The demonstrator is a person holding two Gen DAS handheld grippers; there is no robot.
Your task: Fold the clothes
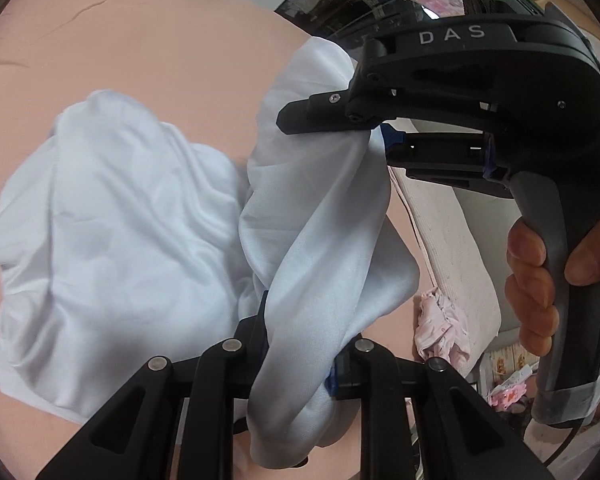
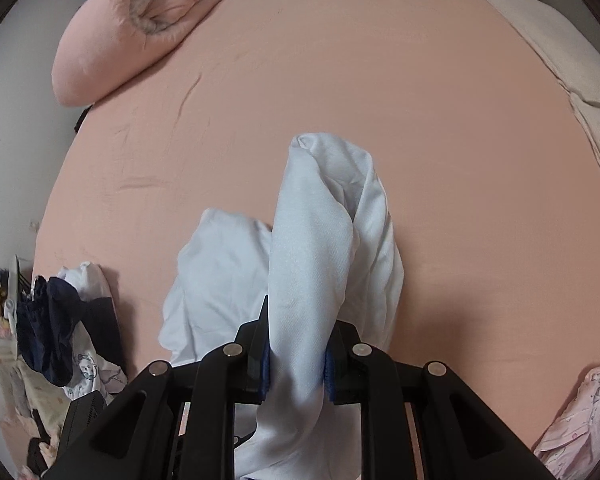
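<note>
Above the salmon-pink bed sheet, both tongs are clamped nearly closed on the crumpled pale-blue smooth-fabric garment: the left tongs pinch one bunched fold, the right tongs another, with the person's hand around the right handle. Most of the cloth trails on the bed. I judge the risks to be slippery fabric sliding out of a bunched grip, the twisted strand between the tongs staying tangled, and the garment dragging toward the dark-and-white clothes pile.
</note>
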